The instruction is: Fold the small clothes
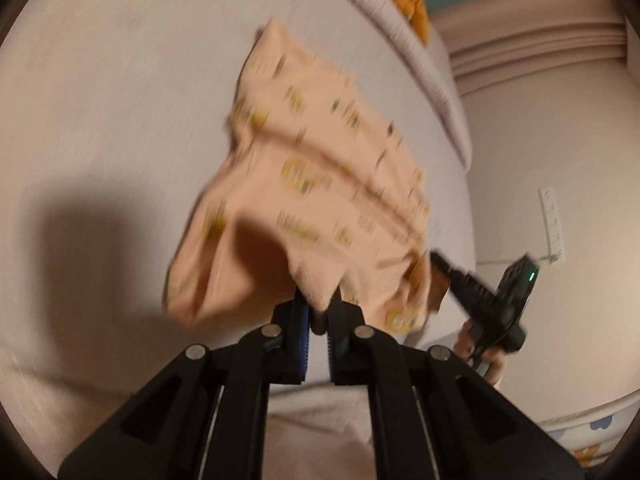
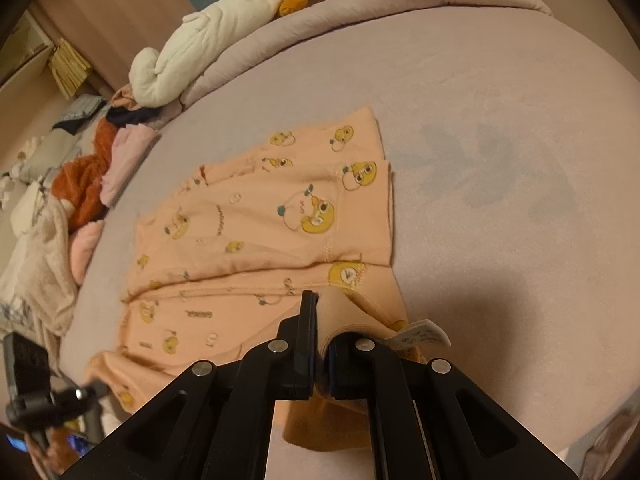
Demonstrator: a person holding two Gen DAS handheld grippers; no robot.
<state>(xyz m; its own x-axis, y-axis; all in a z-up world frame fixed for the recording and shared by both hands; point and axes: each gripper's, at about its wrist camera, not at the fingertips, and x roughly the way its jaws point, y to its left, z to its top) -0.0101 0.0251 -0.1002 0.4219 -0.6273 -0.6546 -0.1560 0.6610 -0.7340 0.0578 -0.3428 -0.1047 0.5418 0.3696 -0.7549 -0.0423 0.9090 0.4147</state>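
— Garment first, though the bed (image 2: 500, 128) under it is the biggest thing in view: a wide mattress in a pale lilac sheet, with a rolled duvet (image 2: 320, 24) of the same colour along its far edge.

— And the garment itself?

— A small peach top (image 2: 256, 224) printed with yellow cartoon faces. It lies spread over the middle of the bed, one layer folded across another, near hem lifted off the sheet. In the left wrist view it is motion-blurred, so the print cannot be read there.

— What is beside the bed?

— A heap of other clothes (image 2: 86, 196) at the left edge: rust-orange fleece, pink and cream pieces. A white soft toy (image 2: 192, 56) with orange legs rests on the duvet.

— The left hand-held gripper?

— The left hand-held gripper (image 1: 318, 312) has its fingers drawn close together, pinching a tuft of the peach top's near edge (image 1: 316, 280) between the blue pads.

— The right one?

— The right hand-held gripper (image 2: 320, 344) is clamped on another part of the same hem, fabric bunched between its fingers and hanging below them. A white care label (image 2: 420, 336) sticks out just beside its right finger.

— Can each see the other?

— Yes, the right one shows at the top's right corner in the left wrist view.
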